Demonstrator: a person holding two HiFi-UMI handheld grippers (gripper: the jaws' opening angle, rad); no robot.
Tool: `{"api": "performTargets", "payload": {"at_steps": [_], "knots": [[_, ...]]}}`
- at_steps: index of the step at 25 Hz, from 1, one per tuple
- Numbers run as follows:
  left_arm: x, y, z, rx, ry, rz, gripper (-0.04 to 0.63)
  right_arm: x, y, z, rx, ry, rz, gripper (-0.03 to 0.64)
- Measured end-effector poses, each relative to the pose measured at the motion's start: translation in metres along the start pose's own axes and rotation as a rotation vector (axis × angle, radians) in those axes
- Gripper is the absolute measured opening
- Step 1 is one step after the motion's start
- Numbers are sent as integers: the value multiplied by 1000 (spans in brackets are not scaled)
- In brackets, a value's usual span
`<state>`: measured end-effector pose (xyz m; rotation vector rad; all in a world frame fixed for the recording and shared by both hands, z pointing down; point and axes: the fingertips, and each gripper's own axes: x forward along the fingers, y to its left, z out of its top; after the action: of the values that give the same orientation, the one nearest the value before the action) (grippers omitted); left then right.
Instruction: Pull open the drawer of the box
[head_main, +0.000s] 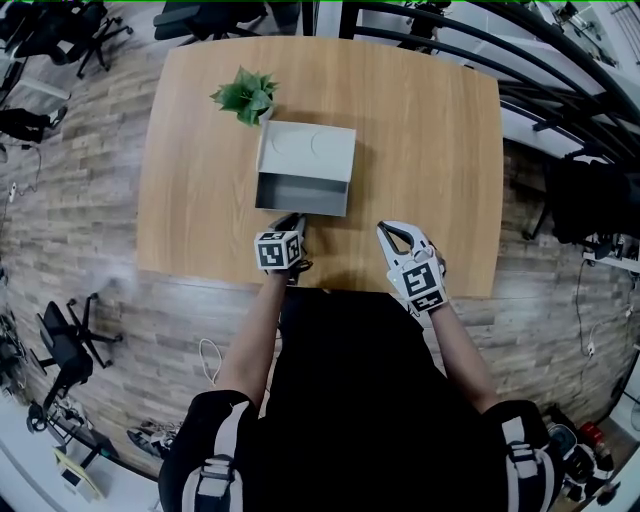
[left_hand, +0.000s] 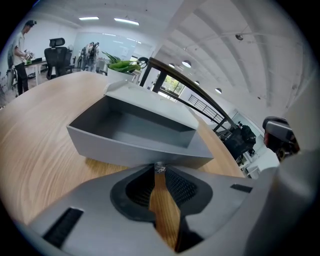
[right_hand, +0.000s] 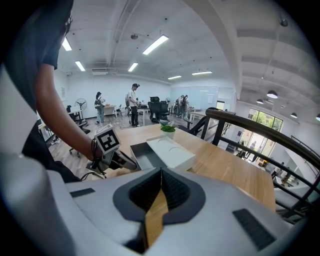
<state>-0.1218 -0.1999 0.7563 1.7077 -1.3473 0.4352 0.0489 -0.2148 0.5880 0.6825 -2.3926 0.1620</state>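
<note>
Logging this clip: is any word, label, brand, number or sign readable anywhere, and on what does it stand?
None: no view shows readable words or numbers.
Left marker cube and right marker cube: black-and-white square patterns only, no letters.
Grey box and its open drawer: plain, no label visible.
Background office: nothing there can be read.

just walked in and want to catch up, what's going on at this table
A person works at a wooden table with a claw in each hand. The left claw is shut on the small knob on the drawer front; the grey drawer stands pulled well out of its box and looks empty. The right claw is shut on nothing, off to the right, clear of the box.
</note>
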Motion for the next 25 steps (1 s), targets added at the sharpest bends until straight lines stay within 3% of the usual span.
{"api": "performTargets", "payload": {"at_steps": [25], "knots": [[-13, -9, -11, -8, -16, 33, 84, -27, 5, -16, 43, -38, -23, 25]]}}
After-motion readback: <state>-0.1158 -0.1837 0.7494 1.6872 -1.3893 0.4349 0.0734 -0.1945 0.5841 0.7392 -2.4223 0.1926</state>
